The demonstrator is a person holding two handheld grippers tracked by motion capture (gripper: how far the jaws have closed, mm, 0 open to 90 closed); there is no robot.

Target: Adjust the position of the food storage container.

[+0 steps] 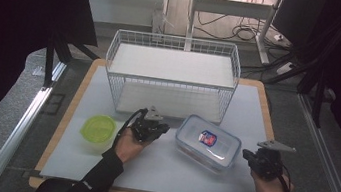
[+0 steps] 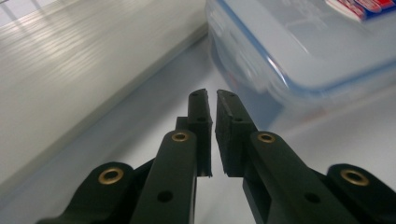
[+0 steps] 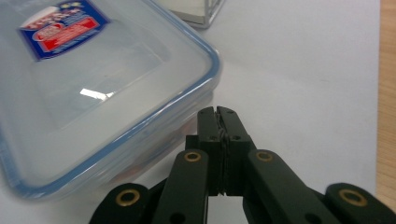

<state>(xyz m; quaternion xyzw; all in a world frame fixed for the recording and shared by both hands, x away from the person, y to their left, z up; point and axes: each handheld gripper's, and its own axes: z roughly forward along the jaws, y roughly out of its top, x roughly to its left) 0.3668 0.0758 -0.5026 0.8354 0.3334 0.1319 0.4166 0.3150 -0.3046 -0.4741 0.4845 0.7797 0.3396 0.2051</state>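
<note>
While our left gripper sits with jaws nearly together on nothing at nine o'clock of the clear container, our right gripper, jaws pressed together and empty, waits at its three o'clock.

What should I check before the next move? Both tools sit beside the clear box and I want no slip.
1. Left tool shut, nothing between its jaws: ok.
2. Right tool shut, nothing held: ok.
3. Clear box flat on the mat, lid on: ok.
4. Lid latches locked: cannot tell.
5. Tools on opposite sides of the box: ok.
6. Wire rack shelves bare: ok.
</note>
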